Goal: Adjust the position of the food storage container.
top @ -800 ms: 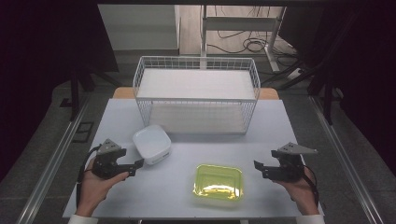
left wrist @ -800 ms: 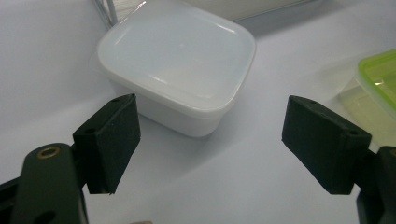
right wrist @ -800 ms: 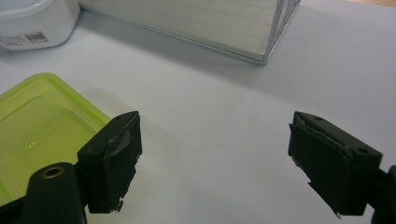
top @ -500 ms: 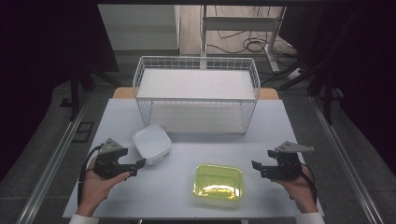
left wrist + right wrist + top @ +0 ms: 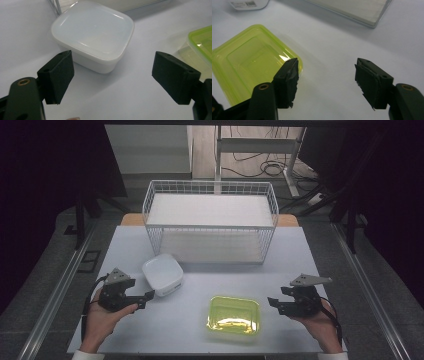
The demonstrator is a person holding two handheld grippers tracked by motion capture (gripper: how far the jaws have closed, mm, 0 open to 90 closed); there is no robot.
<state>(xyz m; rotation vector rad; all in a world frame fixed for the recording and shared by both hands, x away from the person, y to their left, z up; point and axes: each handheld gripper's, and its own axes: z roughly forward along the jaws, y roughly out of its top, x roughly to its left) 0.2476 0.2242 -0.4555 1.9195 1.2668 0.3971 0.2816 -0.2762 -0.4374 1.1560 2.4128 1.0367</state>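
A white square lidded container (image 5: pixel 162 274) (image 5: pixel 93 41) sits on the table's left half. A yellow-green clear rectangular container (image 5: pixel 234 315) (image 5: pixel 249 62) lies at the front centre. My left gripper (image 5: pixel 146 298) (image 5: pixel 113 78) is open, just in front and left of the white container, with nothing between its jaws. My right gripper (image 5: pixel 274 304) (image 5: pixel 327 75) is open just right of the green container, its left jaw over that container's near corner, nothing held.
A white wire basket (image 5: pixel 210 200) with a pale liner stands at the back centre of the grey table (image 5: pixel 190 335). A hand holds each gripper from the front edge. Bare table lies between the two containers and at the right.
My right gripper has moved left toward the green container. The left gripper has barely shifted.
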